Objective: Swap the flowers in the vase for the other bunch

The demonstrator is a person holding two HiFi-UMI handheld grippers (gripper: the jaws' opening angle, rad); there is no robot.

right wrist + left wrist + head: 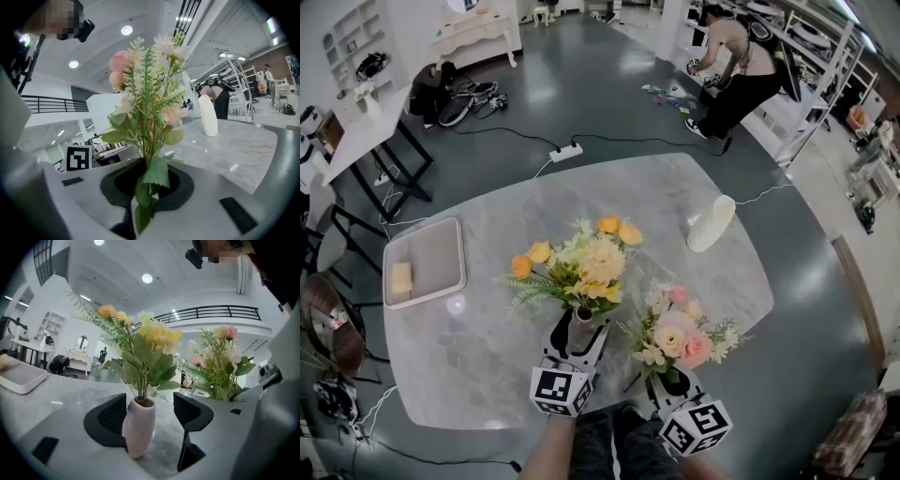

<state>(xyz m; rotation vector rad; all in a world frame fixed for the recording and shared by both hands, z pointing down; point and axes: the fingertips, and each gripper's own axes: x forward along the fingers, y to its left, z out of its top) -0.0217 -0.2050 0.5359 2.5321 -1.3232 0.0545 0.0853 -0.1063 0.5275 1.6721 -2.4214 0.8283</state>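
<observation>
At the left of the head view the tray (431, 258) with its small block (401, 277) lies well apart from the work. Your left gripper (150, 405) stands with its jaws wide apart around the pink vase (139, 427), which sits nearer the left pad with clear space to the right one, so nothing is gripped. The vase stands low in the middle of the table and carries the yellow bunch (150, 341). Centre the vase before closing, so that it stays upright. Your right gripper (147, 187) is clamped on the stems of the pink bunch (150, 93); keep its leaves off the yellow ones. A white vase (711, 223) lies at the upper right. No writing is readable, only square markers.
</observation>
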